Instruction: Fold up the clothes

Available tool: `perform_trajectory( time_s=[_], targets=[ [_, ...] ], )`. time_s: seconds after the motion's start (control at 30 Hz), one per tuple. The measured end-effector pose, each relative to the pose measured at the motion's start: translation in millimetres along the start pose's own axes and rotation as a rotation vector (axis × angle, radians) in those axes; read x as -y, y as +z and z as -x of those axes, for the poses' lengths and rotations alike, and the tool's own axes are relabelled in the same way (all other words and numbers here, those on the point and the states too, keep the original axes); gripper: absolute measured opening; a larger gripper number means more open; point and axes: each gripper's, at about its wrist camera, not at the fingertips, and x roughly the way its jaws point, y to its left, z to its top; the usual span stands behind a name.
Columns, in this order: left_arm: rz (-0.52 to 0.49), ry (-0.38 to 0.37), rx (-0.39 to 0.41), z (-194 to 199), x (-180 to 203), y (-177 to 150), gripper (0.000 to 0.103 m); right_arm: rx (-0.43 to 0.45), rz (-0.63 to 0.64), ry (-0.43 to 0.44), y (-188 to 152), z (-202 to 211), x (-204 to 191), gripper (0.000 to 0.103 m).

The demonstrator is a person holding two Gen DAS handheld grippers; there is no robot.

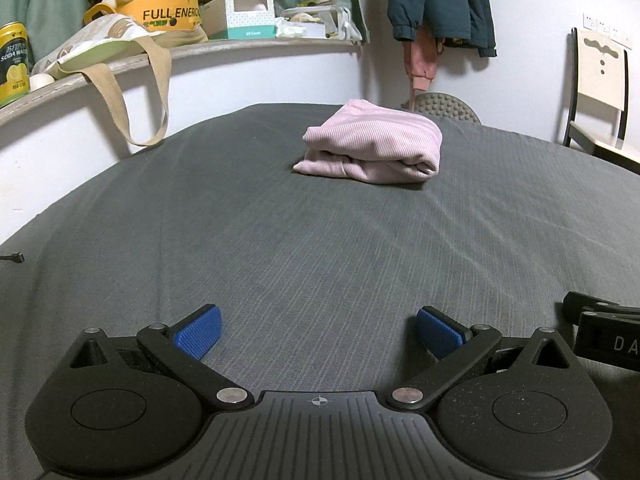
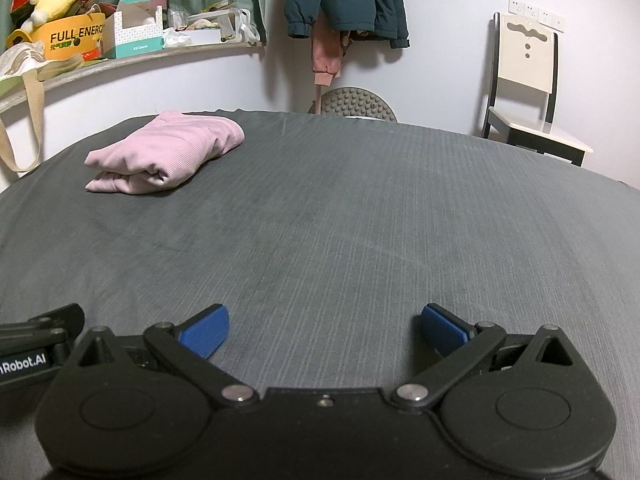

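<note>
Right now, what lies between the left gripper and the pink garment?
Only bare grey sheet lies between the left gripper and the pink garment; the left wrist view shows it.

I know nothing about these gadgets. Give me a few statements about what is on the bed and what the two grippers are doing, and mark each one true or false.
1. The pink garment lies folded on the grey bedsheet. True.
2. The left gripper is clamped on the garment. False: its jaws are open and empty, with the garment lying well ahead of it.
3. The right gripper is open and holds nothing. True.
4. A chair stands by the wall beyond the bed. True.
5. The dark jacket lies spread on the bed. False: it hangs against the wall.
</note>
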Motion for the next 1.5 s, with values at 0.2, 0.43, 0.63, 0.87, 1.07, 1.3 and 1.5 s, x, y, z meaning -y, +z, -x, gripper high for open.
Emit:
perform_trajectory(
  time_s=[0.2,0.43,0.63,0.87,1.07,1.3,1.5],
  targets=[
    [-0.001,0.001,0.010,-0.1,0.1,-1.9,0.103,0.007,0.001,-0.001,-1.5,-0.7,-0.9,0.103],
    [-0.002,0.003,0.021,-0.1,-0.8,-3.7,0.103,0.013,0.002,-0.003,-3.1,-0.8,-1.5,0.103],
    [-0.004,0.005,0.035,-0.7,-1.1,-5.6,0.103,0.015,0.003,-0.004,-3.0,-1.2,-1.5,0.103],
    [-0.003,0.005,0.034,-1.4,-2.4,-4.7,0.103,0.011,0.002,-0.003,-1.2,-1.9,0.0,0.103],
    [-0.002,0.003,0.017,-1.8,-2.3,-0.7,0.103,0.005,0.001,-0.002,0.6,-2.2,0.4,0.103],
    [-0.001,0.002,0.011,-2.5,-2.4,0.8,0.103,0.000,0.000,-0.001,1.9,-2.2,1.0,0.103],
    [-0.001,0.000,0.007,-1.6,-1.8,1.1,0.103,-0.003,-0.001,0.000,1.3,-1.3,1.0,0.103]
  ],
)
